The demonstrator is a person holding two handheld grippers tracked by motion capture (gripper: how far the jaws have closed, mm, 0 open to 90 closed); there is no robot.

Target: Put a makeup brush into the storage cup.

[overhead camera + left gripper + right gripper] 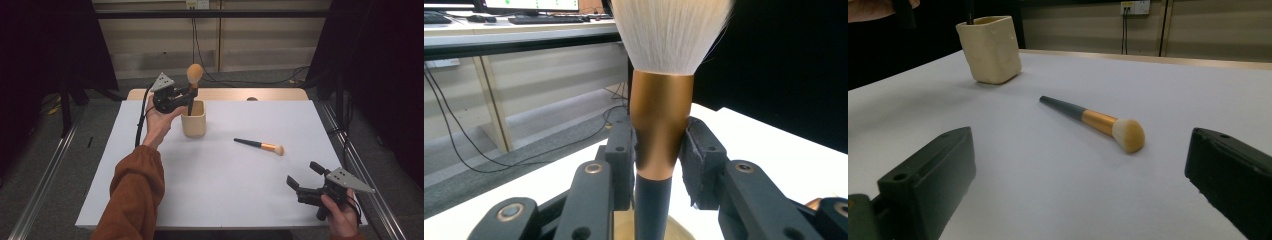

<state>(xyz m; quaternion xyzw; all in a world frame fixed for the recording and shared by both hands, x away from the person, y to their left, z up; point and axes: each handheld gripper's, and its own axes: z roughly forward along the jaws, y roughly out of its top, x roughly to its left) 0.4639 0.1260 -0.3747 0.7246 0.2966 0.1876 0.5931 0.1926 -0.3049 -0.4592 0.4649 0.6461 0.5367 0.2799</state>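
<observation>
A white, matte surface (220,185) is filling the middle of the high view, with a strip of pale wood showing along its far edge. Grey carpeted floor is lying around it, metal rails are running down both sides, black curtains are hanging left and right, and black cables are trailing across the floor below a beige wall with a socket plate. In the left gripper view a desk with keyboards and a monitor is standing in the background; no writing is readable anywhere.

The left tongs (190,93) are gripping a large brush (193,82) by its smooth copper-coloured collar, the padded jaws pressing on both sides. It is standing upright, its dark handle reaching down into a cream cup (193,120) with rounded corners and a slightly dimpled wall; soft pale bristles are fanning out above. A rust-coloured sleeve (134,200) is covering that forearm.

A second brush (260,145), dark tapered handle, orange band, peach rounded tip, is lying flat on the surface, well apart from the cup. The right tongs (305,176) are standing wide open near the surface's near right corner, holding nothing.
</observation>
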